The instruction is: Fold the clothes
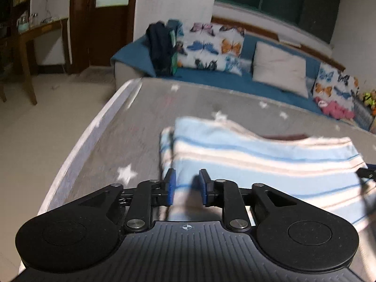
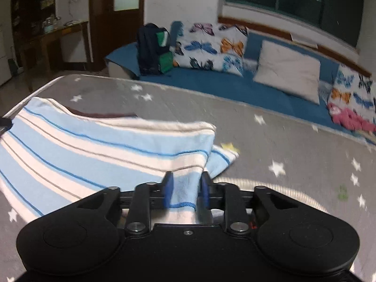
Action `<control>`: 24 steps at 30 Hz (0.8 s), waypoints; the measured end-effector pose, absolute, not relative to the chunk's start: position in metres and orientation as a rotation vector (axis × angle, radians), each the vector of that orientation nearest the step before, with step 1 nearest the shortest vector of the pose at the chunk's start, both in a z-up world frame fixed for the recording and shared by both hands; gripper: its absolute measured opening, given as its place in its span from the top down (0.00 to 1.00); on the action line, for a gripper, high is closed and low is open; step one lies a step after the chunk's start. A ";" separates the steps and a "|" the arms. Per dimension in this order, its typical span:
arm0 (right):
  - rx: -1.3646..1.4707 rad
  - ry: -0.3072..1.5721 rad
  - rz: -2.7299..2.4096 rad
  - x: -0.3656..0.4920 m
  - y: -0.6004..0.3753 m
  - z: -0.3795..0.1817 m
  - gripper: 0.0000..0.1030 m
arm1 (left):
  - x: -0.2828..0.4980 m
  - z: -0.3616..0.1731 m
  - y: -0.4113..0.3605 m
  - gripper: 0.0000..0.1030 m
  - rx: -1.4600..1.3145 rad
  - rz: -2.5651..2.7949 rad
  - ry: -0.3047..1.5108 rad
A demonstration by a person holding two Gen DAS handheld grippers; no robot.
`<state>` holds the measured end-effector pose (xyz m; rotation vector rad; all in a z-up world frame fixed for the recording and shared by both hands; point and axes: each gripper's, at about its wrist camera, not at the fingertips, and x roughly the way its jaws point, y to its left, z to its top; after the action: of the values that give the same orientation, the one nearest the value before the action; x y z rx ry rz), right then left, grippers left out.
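The striped cloth (image 1: 246,159) lies partly lifted over the grey star-printed bed cover (image 1: 145,117), stretched between the two tools. The left gripper (image 1: 186,188) is closed on its near left corner, and the right gripper (image 2: 185,188) is closed on the near right corner, fabric bunched between each pair of blue pads. It looks light, soft and limp, terry-like, so it should sag in the middle and drape wherever it is unsupported (a lower layer already hangs loose past the right corner). The corners seem the best hold, pinched through all layers and kept taut, since a shallow pinch could let a layer slip out.
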<state>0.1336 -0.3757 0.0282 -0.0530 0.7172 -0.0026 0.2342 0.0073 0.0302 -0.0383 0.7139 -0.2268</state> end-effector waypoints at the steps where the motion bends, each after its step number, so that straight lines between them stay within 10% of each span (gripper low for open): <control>1: -0.051 0.716 -0.006 0.130 -0.378 0.029 0.66 | 0.229 0.031 0.014 0.62 -0.037 -0.215 0.705; 10: -0.042 0.689 -0.059 0.077 -0.392 0.052 0.50 | 0.156 0.048 0.035 0.37 0.012 -0.175 0.655; 24: 0.049 0.667 -0.262 -0.061 -0.463 0.038 0.26 | 0.039 0.026 0.061 0.27 0.126 -0.077 0.636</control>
<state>-0.0607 -0.4632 0.0380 0.0489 0.6670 -0.2620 0.0389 0.0605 0.0258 0.1264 0.6360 -0.0765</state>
